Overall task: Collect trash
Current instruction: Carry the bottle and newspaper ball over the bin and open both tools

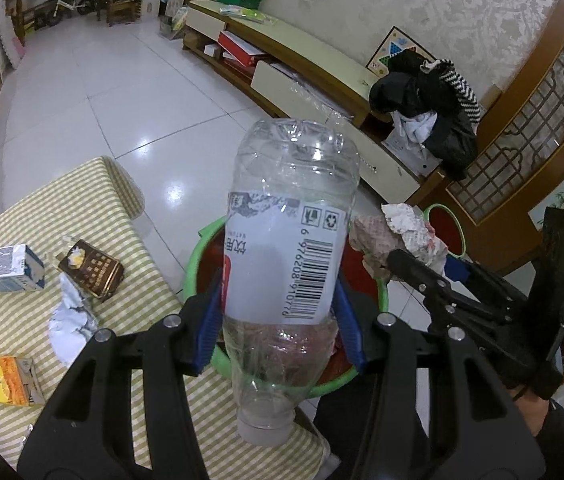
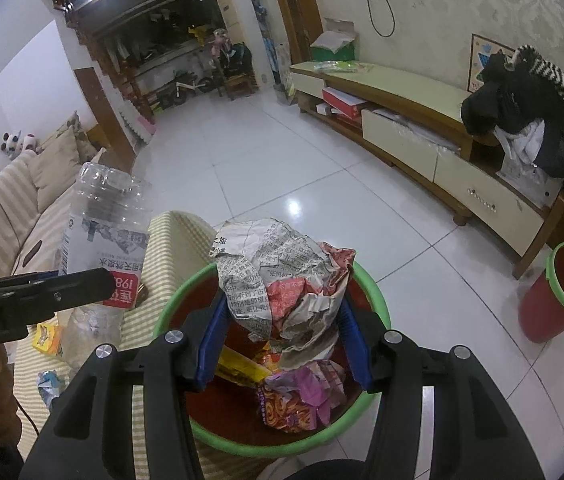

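Note:
My left gripper [image 1: 278, 312] is shut on an empty clear plastic bottle [image 1: 290, 240] with a white label, held cap-down above a red bin with a green rim [image 1: 198, 256]. My right gripper [image 2: 282, 320] is shut on a crumpled newspaper ball [image 2: 282, 272], held over the same bin [image 2: 378, 300], which holds colourful wrappers [image 2: 294, 400]. The right gripper with the paper shows in the left wrist view [image 1: 394, 240]. The bottle shows at the left of the right wrist view [image 2: 102, 232].
A striped-cloth table [image 1: 94, 200] carries a milk carton [image 1: 8, 268], a brown box [image 1: 92, 274], crumpled white paper [image 1: 70, 320] and an orange box [image 1: 0, 380]. A second red bin [image 2: 558, 292] stands on the floor by the TV cabinet [image 2: 402, 120]. A sofa [image 2: 22, 208] is left.

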Motion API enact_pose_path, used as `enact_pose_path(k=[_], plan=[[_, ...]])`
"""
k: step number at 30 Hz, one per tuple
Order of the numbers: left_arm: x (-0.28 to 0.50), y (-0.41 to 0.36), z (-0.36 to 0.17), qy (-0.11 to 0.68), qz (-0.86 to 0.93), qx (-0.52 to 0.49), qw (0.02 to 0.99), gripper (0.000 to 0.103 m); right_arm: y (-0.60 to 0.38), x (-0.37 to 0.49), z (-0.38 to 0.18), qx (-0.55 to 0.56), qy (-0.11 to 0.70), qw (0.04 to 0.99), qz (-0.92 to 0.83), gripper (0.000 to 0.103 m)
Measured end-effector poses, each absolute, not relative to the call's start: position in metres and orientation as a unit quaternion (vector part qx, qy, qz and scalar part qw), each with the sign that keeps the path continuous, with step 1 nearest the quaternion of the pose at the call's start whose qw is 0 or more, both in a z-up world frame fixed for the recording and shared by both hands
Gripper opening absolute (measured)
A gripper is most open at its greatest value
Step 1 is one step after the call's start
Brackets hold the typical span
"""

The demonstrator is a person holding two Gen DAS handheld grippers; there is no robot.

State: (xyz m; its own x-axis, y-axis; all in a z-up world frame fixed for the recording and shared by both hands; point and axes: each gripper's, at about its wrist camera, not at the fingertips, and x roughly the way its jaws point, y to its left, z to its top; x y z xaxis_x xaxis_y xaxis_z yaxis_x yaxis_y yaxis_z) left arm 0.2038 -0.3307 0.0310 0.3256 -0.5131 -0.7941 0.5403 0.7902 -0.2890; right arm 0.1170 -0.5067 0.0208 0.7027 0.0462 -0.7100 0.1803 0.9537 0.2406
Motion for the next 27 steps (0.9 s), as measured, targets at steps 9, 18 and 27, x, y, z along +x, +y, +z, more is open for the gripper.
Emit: enact_pose_path(k=[9, 18, 27], plan=[[0.216, -0.344, 0.029, 0.487, -0.334, 0.001, 0.807, 0.049, -0.515, 0.125, 0.016, 0.151, 0.388, 0.908, -0.04, 0.051], [0.217, -0.345, 0.029, 0.484, -0.338, -0.013, 0.807, 0.082, -0.518, 0.124, 0.012, 0.157, 0.388, 0.907, -0.046, 0.072], [0.221, -0.312, 0.032, 0.485, -0.31, -0.039, 0.817, 0.089, -0.51, 0.121, 0.014, 0.156, 0.384, 0.909, -0.037, 0.088]])
